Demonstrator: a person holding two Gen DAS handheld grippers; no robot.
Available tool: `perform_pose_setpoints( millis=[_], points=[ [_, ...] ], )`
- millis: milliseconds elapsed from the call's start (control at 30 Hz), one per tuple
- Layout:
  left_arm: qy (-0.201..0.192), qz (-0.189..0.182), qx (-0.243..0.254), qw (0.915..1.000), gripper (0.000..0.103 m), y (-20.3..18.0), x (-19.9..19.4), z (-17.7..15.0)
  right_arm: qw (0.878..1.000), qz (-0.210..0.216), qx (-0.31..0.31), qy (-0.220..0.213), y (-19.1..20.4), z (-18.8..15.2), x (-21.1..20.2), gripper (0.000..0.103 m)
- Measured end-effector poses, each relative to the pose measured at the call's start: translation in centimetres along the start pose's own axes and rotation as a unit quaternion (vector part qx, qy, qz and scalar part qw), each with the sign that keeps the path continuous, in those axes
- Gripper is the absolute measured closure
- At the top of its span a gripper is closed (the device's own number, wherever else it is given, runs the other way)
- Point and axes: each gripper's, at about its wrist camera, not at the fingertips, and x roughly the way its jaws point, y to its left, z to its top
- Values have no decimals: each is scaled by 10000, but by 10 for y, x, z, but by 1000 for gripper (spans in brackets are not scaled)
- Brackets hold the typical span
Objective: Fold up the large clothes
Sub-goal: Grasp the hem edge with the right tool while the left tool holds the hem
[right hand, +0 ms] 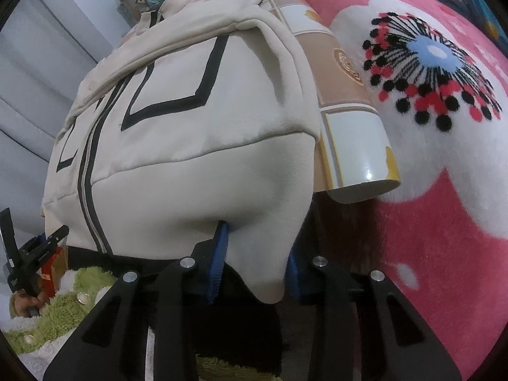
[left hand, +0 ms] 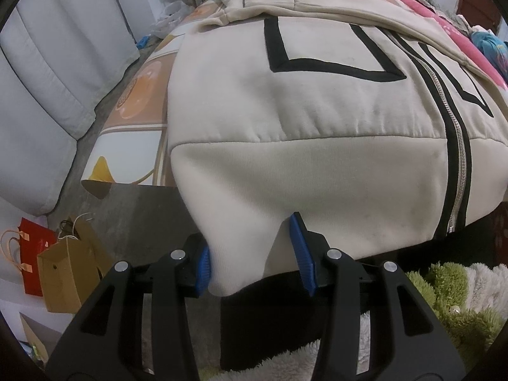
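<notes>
A cream zip-up jacket (left hand: 317,95) with black trim lies spread on a tile-patterned table (left hand: 136,101), its wide hem hanging over the near edge. In the left wrist view, the hem's left corner hangs between the blue pads of my left gripper (left hand: 252,260). It touches the left pad, and a gap shows beside the right pad. In the right wrist view, the jacket (right hand: 190,127) has its right hem corner filling the space between the pads of my right gripper (right hand: 255,263), which press on it. The left gripper (right hand: 35,247) shows at the far left of that view, held by a hand.
A pink flowered blanket (right hand: 428,222) lies right of the table (right hand: 349,111). A grey sofa (left hand: 47,79) stands to the left, with a brown paper bag (left hand: 63,270) and a red one (left hand: 35,247) on the floor. A green and white fluffy rug (left hand: 451,301) lies below.
</notes>
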Motion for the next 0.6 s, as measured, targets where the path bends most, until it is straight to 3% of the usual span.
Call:
perform_pose_setpoints(
  millis=[600],
  points=[
    [-13,18,21,10000,59,-1,-1,-2,9999,-61,-99,-10,2,1,2,71]
  ],
)
